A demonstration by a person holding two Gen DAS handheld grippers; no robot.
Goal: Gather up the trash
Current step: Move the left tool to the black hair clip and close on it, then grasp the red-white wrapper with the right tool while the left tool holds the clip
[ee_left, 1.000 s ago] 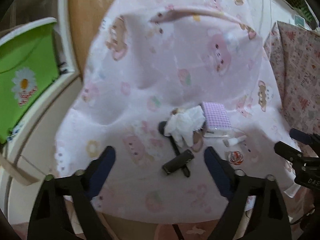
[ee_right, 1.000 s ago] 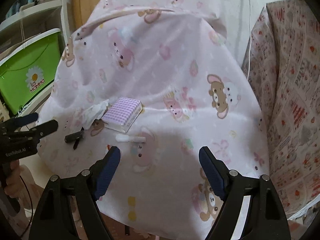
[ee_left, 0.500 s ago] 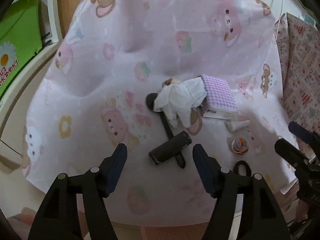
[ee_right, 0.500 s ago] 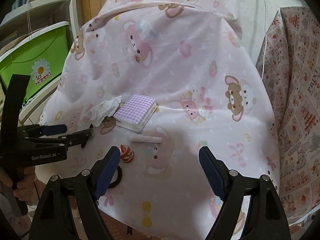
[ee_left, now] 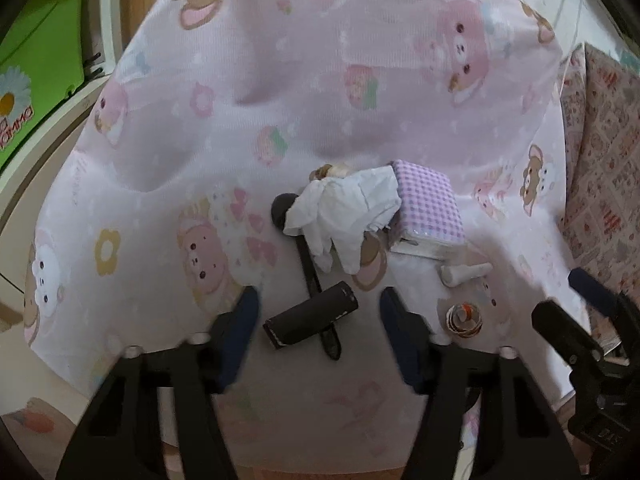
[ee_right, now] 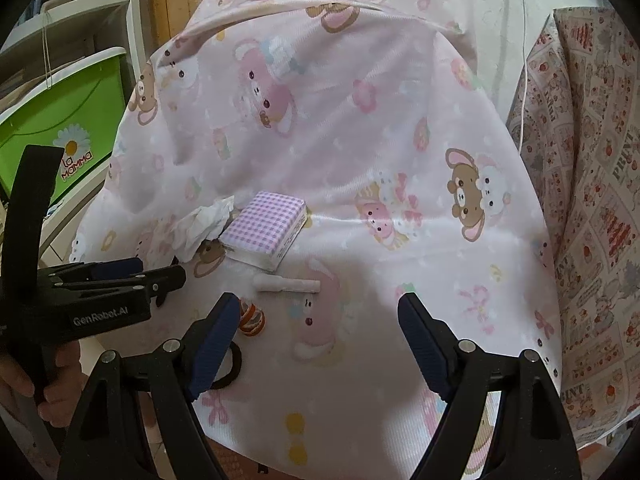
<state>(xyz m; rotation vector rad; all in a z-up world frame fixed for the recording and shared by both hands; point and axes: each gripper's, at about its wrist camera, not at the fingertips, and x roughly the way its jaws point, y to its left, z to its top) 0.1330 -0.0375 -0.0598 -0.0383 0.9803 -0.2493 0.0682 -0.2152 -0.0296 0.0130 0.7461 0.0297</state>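
Note:
On a pink cartoon-print cloth (ee_left: pixel 320 100) lies a crumpled white tissue (ee_left: pixel 348 216) (ee_right: pixel 204 228). It rests against a purple checked tissue pack (ee_left: pixel 428 208) (ee_right: pixel 266 232). Nearby are a small white tube (ee_left: pixel 464 272) (ee_right: pixel 288 284) and an orange-and-white wrapper (ee_left: pixel 464 318) (ee_right: pixel 252 320). A short black cylinder (ee_left: pixel 310 320) lies across a thin black stick (ee_left: pixel 310 268). My left gripper (ee_left: pixel 318 300) (ee_right: pixel 160 270) straddles the cylinder, its jaws closing, pads apart from it. My right gripper (ee_right: pixel 318 304) (ee_left: pixel 560 296) stands open over bare cloth near the tube.
A green bin (ee_right: pixel 60 120) with a daisy label stands at the left beside white shelving (ee_right: pixel 80 8). A red-print fabric (ee_right: pixel 592 160) covers the right side. A black hair tie (ee_right: pixel 228 368) lies by the cloth's near edge. A hand (ee_right: pixel 16 384) grips the left tool.
My left gripper has dropped closer to the cloth, bringing the black cylinder between its jaws, which have narrowed. In the right wrist view the left gripper has come in further from the left.

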